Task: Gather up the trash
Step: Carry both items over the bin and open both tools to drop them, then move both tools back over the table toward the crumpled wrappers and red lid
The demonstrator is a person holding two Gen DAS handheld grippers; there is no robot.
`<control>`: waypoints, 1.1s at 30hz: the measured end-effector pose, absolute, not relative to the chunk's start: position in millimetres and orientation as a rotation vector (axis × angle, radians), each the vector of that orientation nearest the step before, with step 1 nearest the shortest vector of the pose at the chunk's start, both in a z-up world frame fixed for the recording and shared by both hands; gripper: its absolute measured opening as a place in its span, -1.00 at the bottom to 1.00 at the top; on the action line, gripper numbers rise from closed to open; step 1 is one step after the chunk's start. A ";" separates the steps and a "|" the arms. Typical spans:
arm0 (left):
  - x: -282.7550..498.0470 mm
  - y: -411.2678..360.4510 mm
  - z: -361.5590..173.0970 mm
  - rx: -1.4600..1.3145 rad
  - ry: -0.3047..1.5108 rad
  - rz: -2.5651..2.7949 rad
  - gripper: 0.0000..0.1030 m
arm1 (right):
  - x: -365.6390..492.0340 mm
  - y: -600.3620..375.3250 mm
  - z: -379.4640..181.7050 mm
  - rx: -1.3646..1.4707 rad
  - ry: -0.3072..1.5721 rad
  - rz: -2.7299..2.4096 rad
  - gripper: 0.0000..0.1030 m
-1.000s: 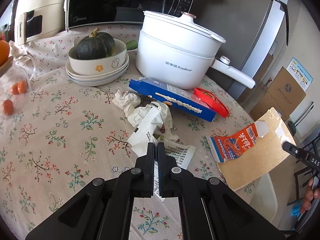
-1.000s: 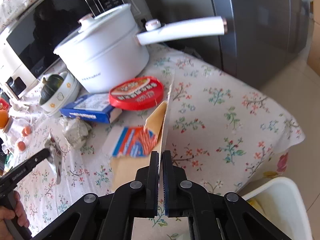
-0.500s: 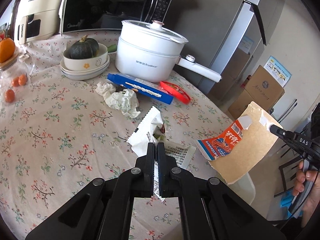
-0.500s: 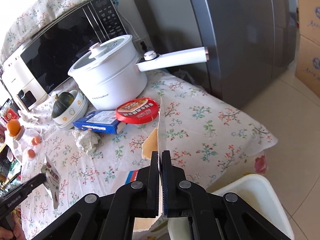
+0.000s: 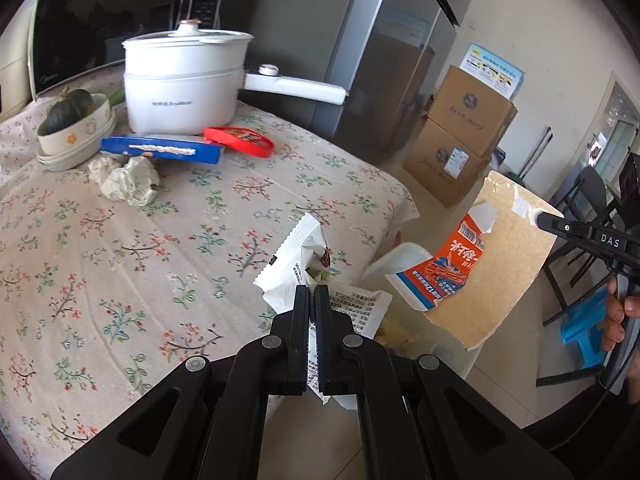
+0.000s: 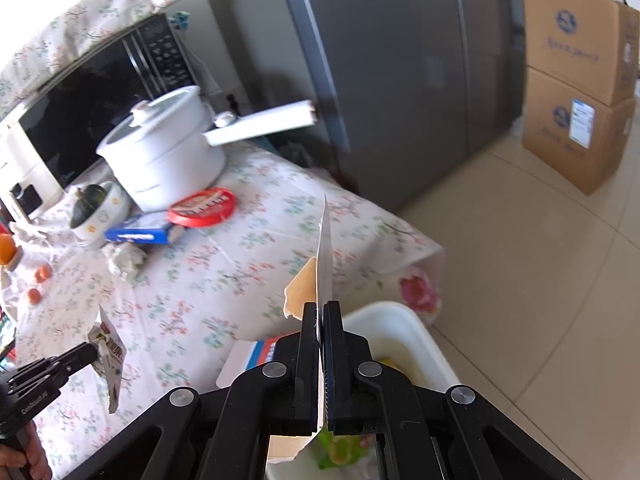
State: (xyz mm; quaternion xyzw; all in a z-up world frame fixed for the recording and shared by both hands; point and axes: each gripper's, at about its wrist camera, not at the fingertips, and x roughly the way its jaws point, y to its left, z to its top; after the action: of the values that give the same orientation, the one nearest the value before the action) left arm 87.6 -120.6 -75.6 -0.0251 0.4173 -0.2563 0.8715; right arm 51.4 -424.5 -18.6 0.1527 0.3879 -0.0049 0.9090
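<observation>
My left gripper (image 5: 312, 294) is shut on a white snack wrapper (image 5: 298, 256) with printed text, held just past the table's near corner. My right gripper (image 6: 321, 309) is shut on a torn brown cardboard sheet (image 6: 325, 248) seen edge-on; in the left wrist view the cardboard sheet (image 5: 504, 264) shows its orange-and-blue printed label and hangs over a white bin (image 5: 400, 256). The white bin (image 6: 404, 328) stands on the floor below the right gripper, with trash inside. Crumpled tissue (image 5: 126, 180) lies on the floral tablecloth (image 5: 100, 260). The left gripper (image 6: 94, 354) with its wrapper shows at the right wrist view's lower left.
A white pot (image 5: 182, 84) with a long handle, a blue box (image 5: 160, 150), a red lid (image 5: 238, 140) and stacked bowls holding a squash (image 5: 72, 120) sit at the table's back. A microwave (image 5: 116, 24), grey fridge (image 6: 400, 60) and stacked cardboard boxes (image 5: 460, 136) stand behind.
Both grippers have pulled back from the table toward its corner with their trash. The cardboard now hangs over the white bin, and the wrapper is off the tablecloth's middle.
</observation>
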 end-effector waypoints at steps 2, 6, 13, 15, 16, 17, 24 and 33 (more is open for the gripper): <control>81.7 -133.9 -78.7 -0.035 0.876 -0.565 -0.96 | 47.0 -432.6 -26.6 0.313 0.823 -0.032 -0.98; 75.5 -158.5 -87.3 -0.004 0.892 -0.608 -0.96 | 46.1 -442.9 -46.0 0.305 0.876 -0.066 -0.98; 75.3 -195.2 -103.6 0.026 0.917 -0.684 -0.96 | 47.8 -451.8 -74.8 0.340 0.978 -0.059 -0.82; 79.1 -204.3 -109.0 0.028 0.924 -0.702 -0.96 | 47.3 -454.7 -77.8 0.358 0.993 -0.062 -0.41; 80.9 -208.8 -112.0 0.033 0.928 -0.707 -0.96 | 45.9 -457.0 -77.7 0.364 0.990 -0.066 -0.30; 82.6 -213.7 -115.5 0.040 0.932 -0.712 -0.96 | 44.6 -458.2 -76.8 0.367 0.984 -0.073 -0.16; 94.3 -236.9 -140.8 0.071 0.981 -0.758 -0.94 | 46.1 -461.5 -77.7 0.350 0.994 -0.088 -0.05; 102.8 -212.7 -126.4 0.055 0.978 -0.677 0.09 | 49.9 -459.6 -67.8 0.314 0.971 -0.093 0.35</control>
State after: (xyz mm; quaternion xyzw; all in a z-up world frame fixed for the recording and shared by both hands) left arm 102.8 -212.7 -126.4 0.0258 0.4604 -0.3189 0.8280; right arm 49.9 -459.6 -67.8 0.1500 0.4645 -0.0444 0.8717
